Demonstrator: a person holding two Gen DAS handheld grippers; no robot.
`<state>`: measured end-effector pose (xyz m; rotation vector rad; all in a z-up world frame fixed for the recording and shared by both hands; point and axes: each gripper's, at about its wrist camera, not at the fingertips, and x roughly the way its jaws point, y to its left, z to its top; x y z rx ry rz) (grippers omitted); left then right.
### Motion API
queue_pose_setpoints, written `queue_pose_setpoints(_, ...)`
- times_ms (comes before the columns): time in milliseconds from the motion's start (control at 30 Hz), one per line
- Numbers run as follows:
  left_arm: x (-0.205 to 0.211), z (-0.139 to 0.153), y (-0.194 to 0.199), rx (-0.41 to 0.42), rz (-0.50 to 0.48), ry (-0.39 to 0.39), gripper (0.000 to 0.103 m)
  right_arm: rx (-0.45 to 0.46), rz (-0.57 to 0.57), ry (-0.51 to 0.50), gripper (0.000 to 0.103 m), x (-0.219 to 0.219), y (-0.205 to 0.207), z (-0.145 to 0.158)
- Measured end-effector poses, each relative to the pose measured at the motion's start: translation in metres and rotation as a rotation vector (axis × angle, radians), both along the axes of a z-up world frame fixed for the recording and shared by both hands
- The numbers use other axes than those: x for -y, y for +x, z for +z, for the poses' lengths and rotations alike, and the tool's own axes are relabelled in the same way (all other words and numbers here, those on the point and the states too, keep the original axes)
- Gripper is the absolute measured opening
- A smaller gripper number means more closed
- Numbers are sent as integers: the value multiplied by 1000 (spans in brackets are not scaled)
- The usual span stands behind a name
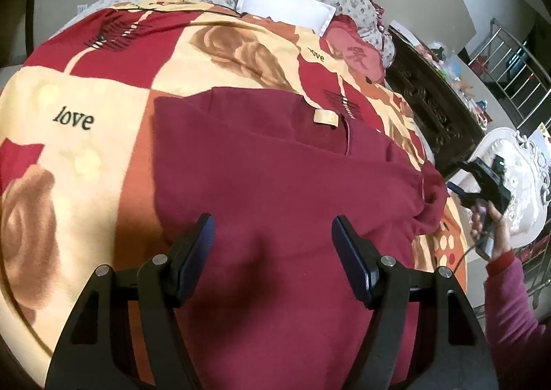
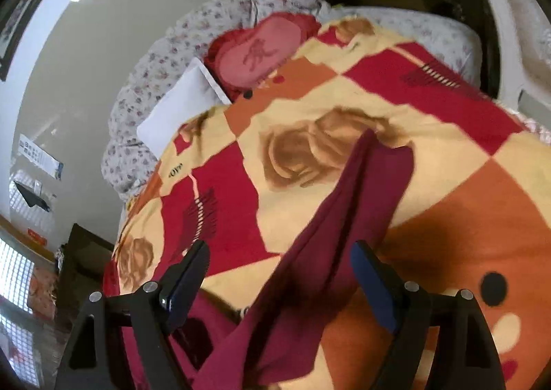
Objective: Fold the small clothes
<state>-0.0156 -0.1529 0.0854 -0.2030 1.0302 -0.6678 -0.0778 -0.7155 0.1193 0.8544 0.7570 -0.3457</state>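
Both grippers, left gripper (image 1: 273, 230) and right gripper (image 2: 279, 257), are hovering wide open, gripping nothing, over the maroon garment (image 1: 275, 176) lying spread on the blanket (image 1: 69, 149), seemingly awaiting folding.

**Dark red shirt on the bed**

A dark red shirt (image 1: 275, 183) lies spread flat on a patterned bedspread (image 1: 103, 87), neckline away from the viewer, a cream label (image 1: 325, 117) showing inside the collar. One sleeve (image 2: 344, 218) lies bunched in long folds at the side.
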Motion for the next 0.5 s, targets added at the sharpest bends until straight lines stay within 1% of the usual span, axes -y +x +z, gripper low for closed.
queue_pose_setpoints(33, 3, -1, -1, -4, -6, 0, 70, -21, 13, 14, 82, 2, 7, -9)
queue_pose_setpoints(67, 5, -1, -1, -7, -10, 0, 70, -70, 22, 28, 81, 5, 18, -22)
queue_pose_setpoints(100, 8, -1, -2, -9, -17, 4, 70, -122, 20, 43, 78, 8, 24, -37)
queue_pose_setpoints(133, 9, 0, -3, -7, -21, 6, 70, -148, 14, 54, 49, 13, 27, -50)
queue_pose_setpoints(167, 10, 1, -3, -3, -26, 5, 70, -161, -9, 52, 24, 19, 24, -60)
queue_pose_setpoints(200, 10, 3, -4, 3, -31, 3, 70, -141, -34, 54, 19, 22, 19, -62)
queue_pose_setpoints(233, 9, 4, -4, 8, -34, 2, 70, -79, -63, 72, 10, 28, 8, -60)
queue_pose_setpoints(267, 7, 6, -5, 18, -36, 4, 70, -6, -76, 96, 6, 32, -2, -53)
queue_pose_setpoints(300, 5, 8, -4, 24, -35, 5, 70, 55, -70, 96, 6, 31, -10, -39)
queue_pose_setpoints(333, 1, 9, -3, 30, -31, 6, 70, 94, -50, 81, 6, 28, -14, -26)
queue_pose_setpoints(400, -8, 11, 1, 33, -15, 0, 70, 203, 50, 60, 6, 9, -15, 14)
queue_pose_setpoints(433, -14, 13, 3, 35, -4, -10, 70, 241, 104, 47, 6, -3, -12, 31)
queue_pose_setpoints(500, -24, 16, 7, 39, 28, -34, 70, 295, 245, 11, 6, -41, 1, 67)
